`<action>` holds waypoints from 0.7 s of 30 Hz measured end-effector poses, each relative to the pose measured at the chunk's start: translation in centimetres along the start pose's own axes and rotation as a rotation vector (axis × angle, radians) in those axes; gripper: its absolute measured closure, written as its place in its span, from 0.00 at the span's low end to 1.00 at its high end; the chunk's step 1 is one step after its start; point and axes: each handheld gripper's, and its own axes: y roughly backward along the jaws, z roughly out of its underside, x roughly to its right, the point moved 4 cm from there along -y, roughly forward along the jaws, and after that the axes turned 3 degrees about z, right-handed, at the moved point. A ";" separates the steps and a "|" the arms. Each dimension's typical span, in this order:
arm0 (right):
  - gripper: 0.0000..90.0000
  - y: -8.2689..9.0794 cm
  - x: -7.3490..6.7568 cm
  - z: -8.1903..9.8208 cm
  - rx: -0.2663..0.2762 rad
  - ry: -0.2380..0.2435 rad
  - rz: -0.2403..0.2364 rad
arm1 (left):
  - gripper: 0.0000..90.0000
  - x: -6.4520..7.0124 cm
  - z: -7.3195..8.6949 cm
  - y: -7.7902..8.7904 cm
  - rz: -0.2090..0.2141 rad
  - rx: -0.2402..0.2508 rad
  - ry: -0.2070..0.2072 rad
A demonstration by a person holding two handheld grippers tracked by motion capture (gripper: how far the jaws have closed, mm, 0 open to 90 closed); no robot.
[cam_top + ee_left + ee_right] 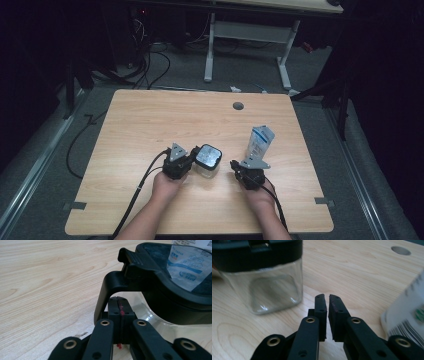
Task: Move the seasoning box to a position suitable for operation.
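Nearest me, my left gripper (191, 159) has its jaws pressed fully together, tips tucked under the black latch loop (105, 290) of the glass jar (207, 161). Nothing pinched as far as I can tell, the pads just meet under the loop. My right gripper (234, 165) is nearly closed w/ only a thin slit left, nothing between the pads, sitting betw the jar and the white pouch (260, 141).

Looks to me like the step is popping the latch. IMO lever up slowly w/ the closed left tips, and brace the jar's far side w/ the right so it doesn't skid on the wood table (150, 120).

Jar stands upright at table centre-front, long axis vertical, black lid (208, 155) up, latch side facing the left gripper. Pouch just beyond stands on end, tilted a bit, top edge pointing up and away. Prob a sachet, but the print is too blurry to say.
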 end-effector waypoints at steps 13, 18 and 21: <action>1.00 -1.8 -0.5 -2.9 0.029 -0.035 -0.038 | 1.00 0.4 0.7 1.8 -0.001 0.016 0.004; 1.00 -1.5 -0.4 -3.5 0.046 -0.030 -0.018 | 1.00 0.0 0.4 2.6 -0.036 0.031 0.019; 1.00 0.0 -0.8 -5.3 0.118 -0.028 -0.034 | 1.00 -0.3 0.7 4.9 -0.050 0.061 0.022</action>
